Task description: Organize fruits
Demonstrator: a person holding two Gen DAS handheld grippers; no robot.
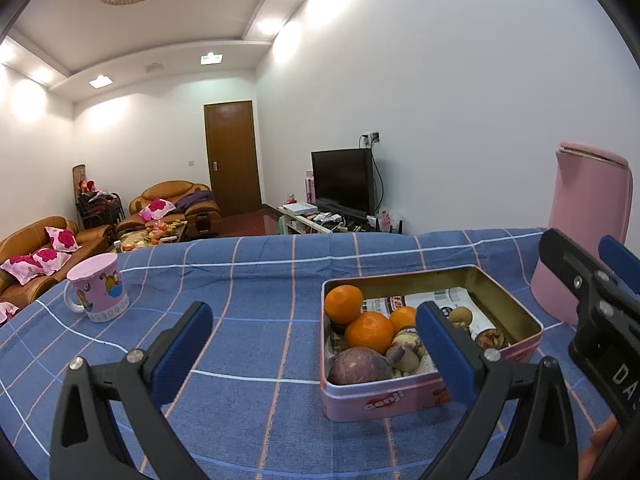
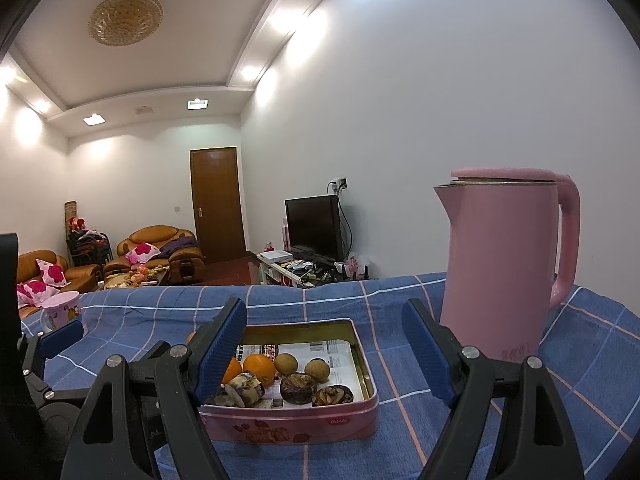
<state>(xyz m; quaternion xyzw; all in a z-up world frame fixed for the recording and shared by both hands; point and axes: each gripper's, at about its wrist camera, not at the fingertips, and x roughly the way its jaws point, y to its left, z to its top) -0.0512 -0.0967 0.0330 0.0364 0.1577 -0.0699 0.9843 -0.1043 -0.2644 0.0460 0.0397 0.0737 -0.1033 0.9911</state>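
A pink tin box point(image 1: 400, 398) stands on the blue checked cloth and also shows in the right wrist view point(image 2: 304, 426). It holds oranges point(image 1: 369, 333), a purple fruit point(image 1: 360, 367), small brown round fruits point(image 2: 286, 363) and dark split fruits point(image 2: 298, 388), on printed paper. My left gripper point(image 1: 316, 354) is open and empty, low over the cloth, its right finger in front of the box. My right gripper point(image 2: 326, 354) is open and empty, above the box's near side. The right gripper also shows at the right edge of the left wrist view point(image 1: 592, 280).
A pink kettle point(image 2: 504, 260) stands right of the box, close behind my right gripper's right finger. A pink cartoon mug point(image 1: 98, 288) stands on the cloth at the far left. Beyond the table edge lie sofas, a door and a TV.
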